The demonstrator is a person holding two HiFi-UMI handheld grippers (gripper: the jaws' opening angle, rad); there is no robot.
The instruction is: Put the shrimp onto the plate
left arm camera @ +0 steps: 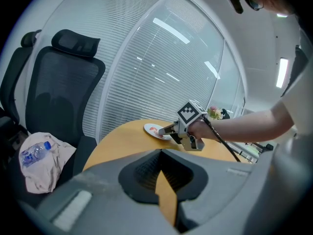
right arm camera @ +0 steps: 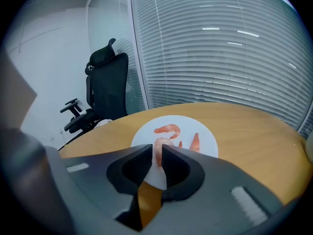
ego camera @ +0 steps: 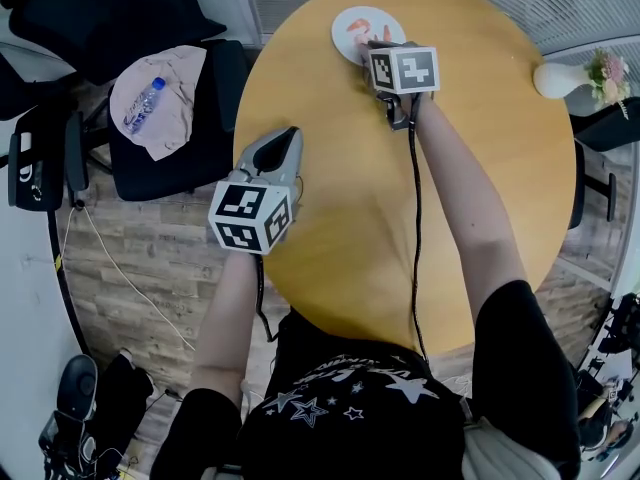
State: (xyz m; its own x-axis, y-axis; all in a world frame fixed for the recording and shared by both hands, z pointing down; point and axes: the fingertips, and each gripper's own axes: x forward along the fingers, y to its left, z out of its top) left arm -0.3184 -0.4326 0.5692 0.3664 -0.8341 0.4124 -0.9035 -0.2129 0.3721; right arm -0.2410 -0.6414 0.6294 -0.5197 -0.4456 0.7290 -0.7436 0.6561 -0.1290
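right gripper [right arm camera: 156,151] pinching shrimp [right arm camera: 160,144], over plate [right arm camera: 205,131]

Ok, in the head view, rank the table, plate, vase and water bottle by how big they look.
1. Table, by far.
2. Plate, partly covered by the right gripper.
3. Vase and water bottle look alike; the bottle lies lower, on the chair, so I won't rank them.

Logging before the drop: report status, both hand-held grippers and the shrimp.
Left hand-held gripper shut, empty, at the table edge. Right hand-held gripper shut on shrimp, above the plate. Other shrimp already on it. Nothing in the way.
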